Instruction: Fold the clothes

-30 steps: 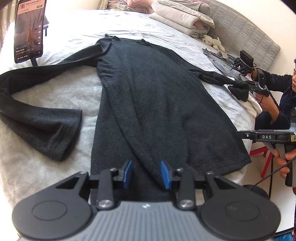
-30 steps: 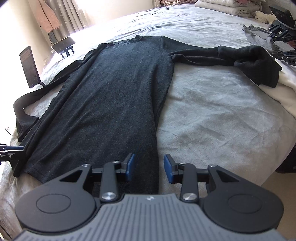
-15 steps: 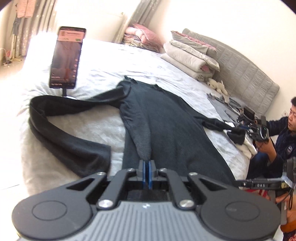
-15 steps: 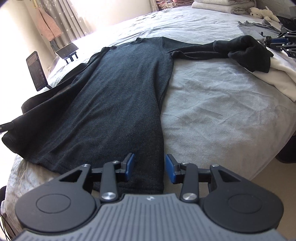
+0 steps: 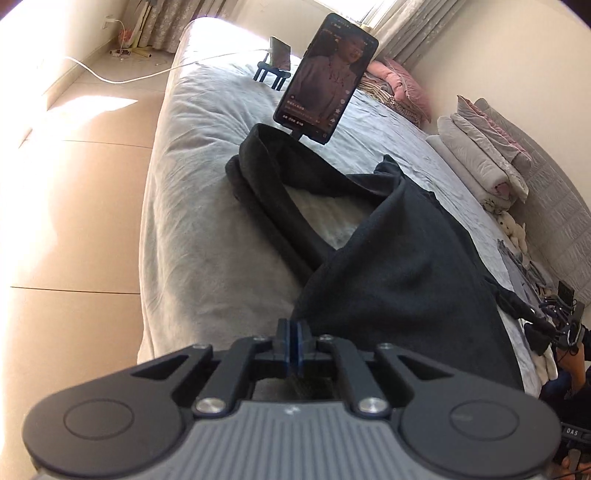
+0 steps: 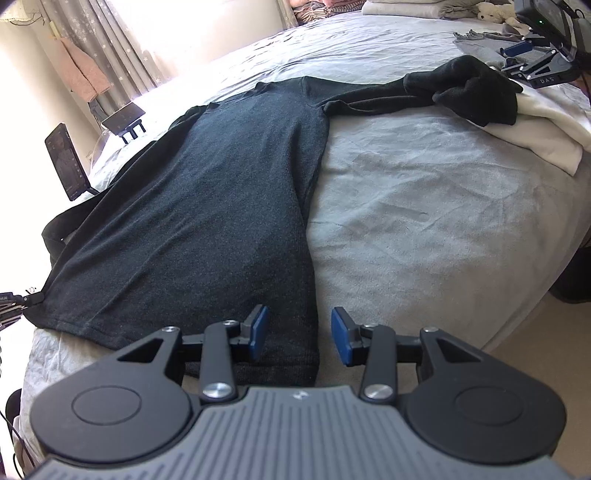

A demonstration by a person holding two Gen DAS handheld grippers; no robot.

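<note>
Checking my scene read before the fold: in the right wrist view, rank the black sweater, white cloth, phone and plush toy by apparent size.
1. Black sweater, by far.
2. White cloth.
3. Phone.
4. Plush toy, though it sits farthest from the camera, so its true size against the phone is unsure.

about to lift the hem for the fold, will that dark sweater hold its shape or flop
Likely floppy: where the left gripper pinches its hem, the dark sweater drapes and sags. It looks like a fairly thick knit, so probably some weight. The loose sleeve will likely trail across the bed.
</note>
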